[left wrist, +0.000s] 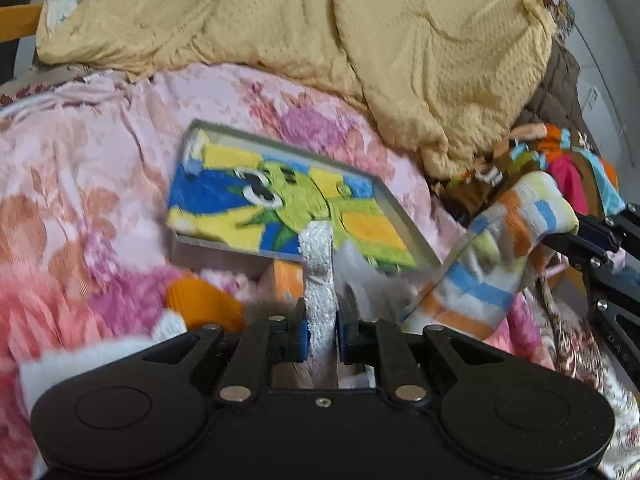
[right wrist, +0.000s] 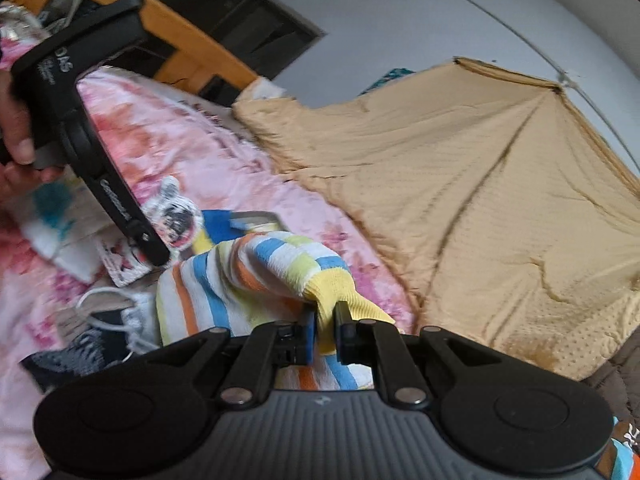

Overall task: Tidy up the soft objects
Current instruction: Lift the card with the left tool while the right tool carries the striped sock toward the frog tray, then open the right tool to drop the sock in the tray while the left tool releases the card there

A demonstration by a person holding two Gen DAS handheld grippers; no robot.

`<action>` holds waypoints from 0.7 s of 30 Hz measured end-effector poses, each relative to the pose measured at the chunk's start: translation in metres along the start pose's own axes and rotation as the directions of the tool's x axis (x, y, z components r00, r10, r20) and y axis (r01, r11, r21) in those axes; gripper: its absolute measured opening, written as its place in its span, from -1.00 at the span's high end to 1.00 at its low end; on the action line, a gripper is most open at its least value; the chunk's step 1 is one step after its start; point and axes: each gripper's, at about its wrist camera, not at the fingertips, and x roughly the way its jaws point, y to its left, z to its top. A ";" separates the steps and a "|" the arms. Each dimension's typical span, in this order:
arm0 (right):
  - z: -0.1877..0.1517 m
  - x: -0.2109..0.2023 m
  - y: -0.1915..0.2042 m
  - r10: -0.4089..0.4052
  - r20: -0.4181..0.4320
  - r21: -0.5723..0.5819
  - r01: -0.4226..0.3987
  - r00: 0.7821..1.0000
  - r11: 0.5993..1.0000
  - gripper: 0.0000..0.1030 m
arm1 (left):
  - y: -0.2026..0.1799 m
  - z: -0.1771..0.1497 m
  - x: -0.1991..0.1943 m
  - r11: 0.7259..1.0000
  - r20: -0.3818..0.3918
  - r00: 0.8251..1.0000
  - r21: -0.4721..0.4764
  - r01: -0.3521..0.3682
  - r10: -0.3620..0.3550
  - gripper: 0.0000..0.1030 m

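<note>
A white sock (left wrist: 318, 276) is pinched by the left hand-held gripper (left wrist: 322, 334), and a striped sock (right wrist: 256, 276) by the right hand-held gripper (right wrist: 326, 332), both above the floral bedspread (left wrist: 80, 160).

The shallow tray (left wrist: 404, 216) on the pink floral bedspread (left wrist: 80, 168) is smeared by motion blur. Its near edge hides behind a white towel strip (left wrist: 318, 276). Left of the tray, a hand (right wrist: 16, 148) is cut off at the frame's edge.

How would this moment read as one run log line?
left tongs: shut on white sock | right tongs: shut on striped sock | both above pink bedspread
</note>
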 end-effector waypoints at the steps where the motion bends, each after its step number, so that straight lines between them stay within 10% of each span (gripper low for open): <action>1: 0.001 0.004 -0.003 -0.011 0.003 0.004 0.011 1.000 1.000 0.79 | 0.002 0.005 0.000 1.000 0.009 1.000 -0.001 -0.002 0.002 0.73; 21: -0.014 0.169 -0.041 0.008 -0.043 0.288 0.005 0.999 0.958 0.78 | 0.025 0.099 0.132 0.987 0.022 0.997 0.141 -0.080 0.078 0.73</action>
